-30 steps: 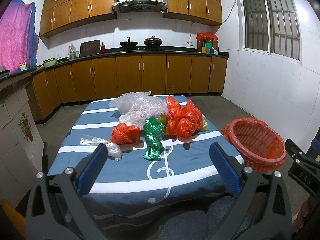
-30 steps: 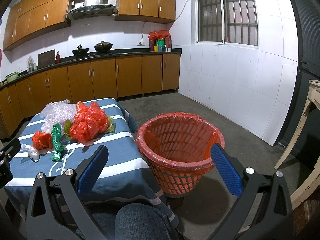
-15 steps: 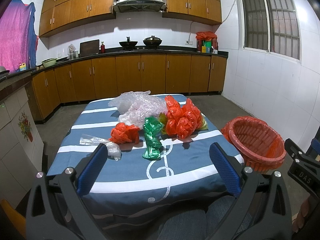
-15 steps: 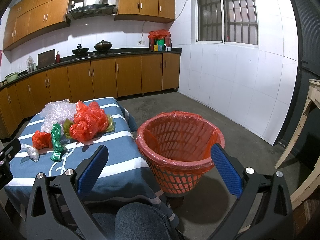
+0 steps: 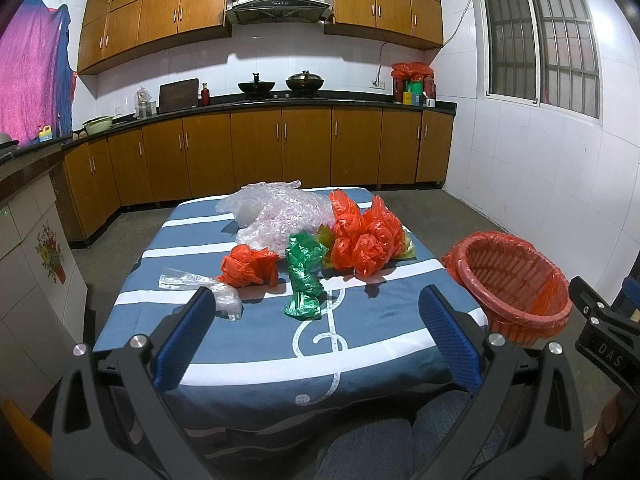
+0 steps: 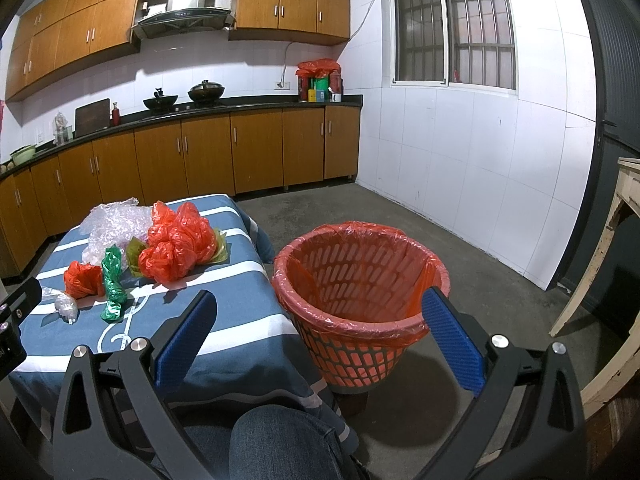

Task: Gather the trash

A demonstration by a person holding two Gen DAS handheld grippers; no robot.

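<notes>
Holding both tools low over your knees, you have the left gripper [image 5: 318,330] spread wide and empty, aimed down the striped table [image 5: 360,344], where the green bag [image 5: 304,276] lies ahead between its blue pads, well apart from them. The small orange bag [image 5: 249,266] and clear wrapper [image 5: 192,282] sit left of it; the big orange bundle [image 5: 366,236] and bubble wrap [image 5: 276,212] lie farther back. Your right gripper [image 6: 318,332] is likewise open with nothing in it, framing the lined orange basket [image 6: 360,320] on the floor beside the table.
</notes>
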